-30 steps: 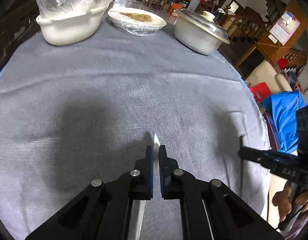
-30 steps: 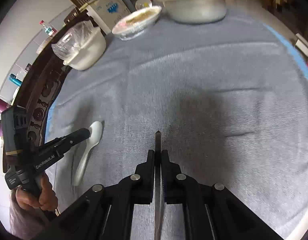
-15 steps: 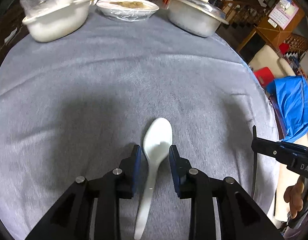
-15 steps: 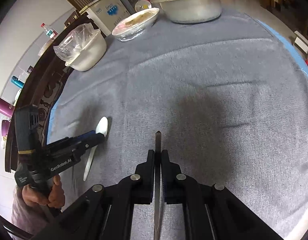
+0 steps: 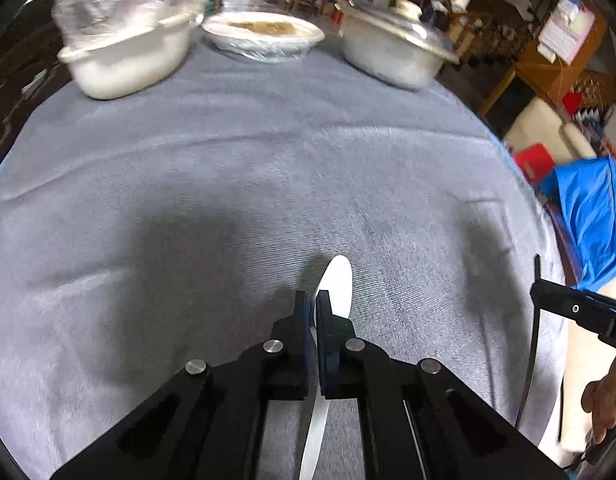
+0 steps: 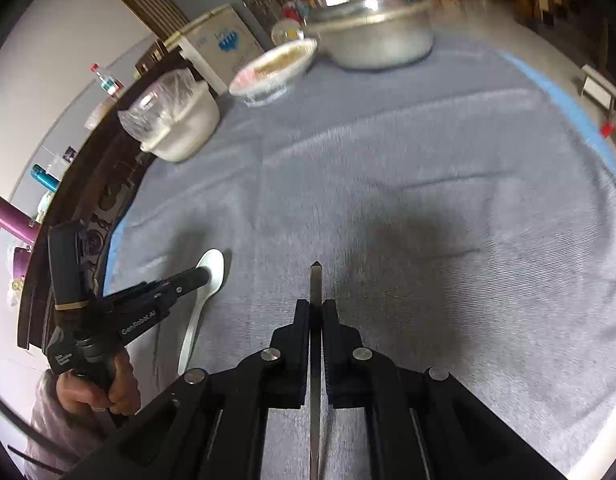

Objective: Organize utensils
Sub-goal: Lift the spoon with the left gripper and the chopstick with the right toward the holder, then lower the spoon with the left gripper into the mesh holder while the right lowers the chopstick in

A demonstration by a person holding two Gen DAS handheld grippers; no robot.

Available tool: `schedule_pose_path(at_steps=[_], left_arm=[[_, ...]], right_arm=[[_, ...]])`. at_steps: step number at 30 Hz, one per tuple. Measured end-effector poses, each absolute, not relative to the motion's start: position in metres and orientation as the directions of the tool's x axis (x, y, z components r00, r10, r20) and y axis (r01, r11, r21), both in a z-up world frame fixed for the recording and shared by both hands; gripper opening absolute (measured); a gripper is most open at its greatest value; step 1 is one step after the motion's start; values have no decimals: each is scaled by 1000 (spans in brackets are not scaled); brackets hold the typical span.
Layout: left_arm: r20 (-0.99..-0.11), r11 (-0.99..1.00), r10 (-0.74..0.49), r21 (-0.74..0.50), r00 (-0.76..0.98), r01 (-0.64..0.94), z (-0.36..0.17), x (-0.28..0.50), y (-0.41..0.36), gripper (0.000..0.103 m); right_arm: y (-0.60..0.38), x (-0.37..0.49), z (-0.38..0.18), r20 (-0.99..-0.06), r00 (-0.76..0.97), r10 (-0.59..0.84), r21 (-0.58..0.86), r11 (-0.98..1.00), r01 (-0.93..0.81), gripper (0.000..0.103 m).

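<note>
A white ceramic spoon (image 5: 338, 284) lies flat on the grey tablecloth (image 5: 188, 184), bowl pointing away. My left gripper (image 5: 313, 296) hovers just over the spoon's neck with its jaws shut and nothing between the pads. In the right wrist view the same spoon (image 6: 214, 268) lies under the left gripper (image 6: 202, 276). My right gripper (image 6: 316, 304) is shut on a thin dark chopstick (image 6: 316, 280) whose pointed tip sticks out ahead of the fingers. In the left wrist view that chopstick (image 5: 532, 340) hangs from the right gripper (image 5: 540, 290) at the table's right edge.
Along the far side stand a white pot covered in plastic (image 5: 124, 64), a wrapped dish of food (image 5: 264, 34) and a lidded metal pot (image 5: 392, 48). A blue cloth (image 5: 588, 216) lies beyond the table's right edge. A hand (image 6: 96, 392) holds the left gripper's handle.
The left jaws opened and let the spoon down flat on the cloth, then shut again with nothing in them. The right gripper shifted slightly with the chopstick still held.
</note>
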State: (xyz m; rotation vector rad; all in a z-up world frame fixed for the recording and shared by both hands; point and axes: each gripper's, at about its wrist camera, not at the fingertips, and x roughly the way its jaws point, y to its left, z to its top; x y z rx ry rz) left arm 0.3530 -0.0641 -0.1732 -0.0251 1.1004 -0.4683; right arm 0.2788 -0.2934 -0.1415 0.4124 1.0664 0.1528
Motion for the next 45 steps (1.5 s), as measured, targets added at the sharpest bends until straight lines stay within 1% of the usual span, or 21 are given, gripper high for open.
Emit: schedule_pose_path(at_steps=[8, 12, 15, 18, 21, 27, 32, 35, 36, 38, 39, 43, 45], left_arm=[[-778, 930, -365, -279, 511, 240, -140, 319, -10, 3], [-731, 936, -336, -328, 594, 126, -127, 295, 33, 3], [-703, 926, -309, -376, 641, 34, -121, 270, 64, 3], [-672, 913, -287, -408, 683, -17, -112, 240, 88, 3], [-629, 899, -279, -437, 726, -34, -103, 210, 101, 3], [-542, 870, -297, -493, 786, -11, -82, 147, 117, 3], [-449, 850, -330, -524, 830, 55, -53, 102, 116, 3], [-360, 841, -349, -528, 865, 119, -27, 80, 110, 3], [-312, 832, -362, -534, 878, 154, -14, 72, 108, 3], [-250, 822, -376, -535, 892, 197, 0, 59, 105, 3], [-204, 816, -386, -531, 900, 230, 10, 52, 101, 3], [-105, 807, -416, -499, 903, 314, 33, 42, 80, 3], [-77, 810, -419, -483, 905, 334, 37, 42, 70, 3]], right_arm=[[-290, 228, -89, -731, 644, 225, 339, 939, 57, 7], [-289, 192, -63, -662, 731, 167, 312, 948, 67, 7], [-288, 165, -48, -606, 781, 147, 320, 945, 70, 7], [-286, 137, -32, -543, 828, 138, 332, 942, 60, 7], [-280, 115, -15, -492, 862, 120, 310, 950, 45, 7], [-265, 70, 20, -379, 919, 108, 267, 964, -3, 7], [-249, 42, 45, -308, 944, 120, 223, 974, -51, 7], [-240, 25, 58, -262, 955, 139, 211, 974, -84, 7], [-238, 21, 63, -248, 958, 146, 209, 973, -94, 7], [-235, 11, 71, -216, 963, 160, 212, 971, -113, 7], [-234, 8, 74, -201, 966, 164, 216, 969, -120, 7], [-233, -6, 82, -131, 974, 186, 246, 957, -150, 7], [-231, -9, 82, -103, 973, 208, 276, 946, -173, 7]])
